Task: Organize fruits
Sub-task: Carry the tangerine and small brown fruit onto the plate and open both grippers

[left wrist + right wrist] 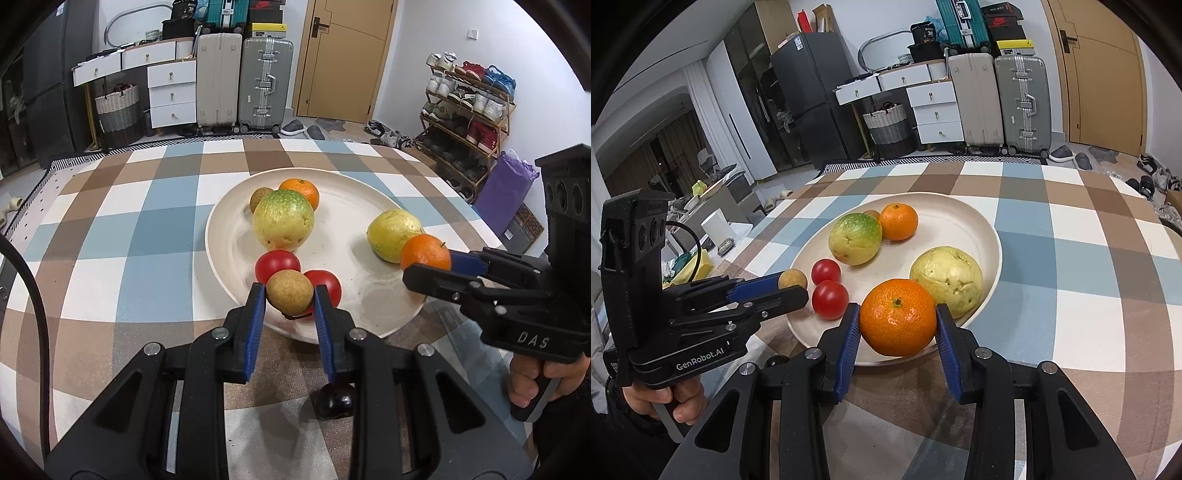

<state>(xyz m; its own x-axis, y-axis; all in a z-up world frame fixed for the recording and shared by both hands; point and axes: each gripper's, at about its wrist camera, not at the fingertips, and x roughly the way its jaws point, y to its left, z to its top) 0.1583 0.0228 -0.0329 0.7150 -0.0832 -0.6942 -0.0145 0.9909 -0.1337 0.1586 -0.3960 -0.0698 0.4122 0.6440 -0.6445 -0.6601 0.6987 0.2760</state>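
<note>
A cream plate (347,221) (964,221) on the checked table holds a green-yellow guava (282,218) (855,238), a yellow guava (391,232) (947,280), an orange (301,190) (898,221), a small brown longan (259,197) and two red tomatoes (277,264) (829,299). My left gripper (290,299) (798,286) is shut on a brown longan (290,295) (792,278) over the plate's near rim. My right gripper (897,325) (428,264) is shut on an orange (897,321) (424,254) over the plate's right rim.
A dark round fruit (334,400) lies on the table just under my left gripper's body, before the plate. A person's hand (532,380) holds each gripper handle. Suitcases (266,85), drawers and a shoe rack (469,118) stand beyond the table.
</note>
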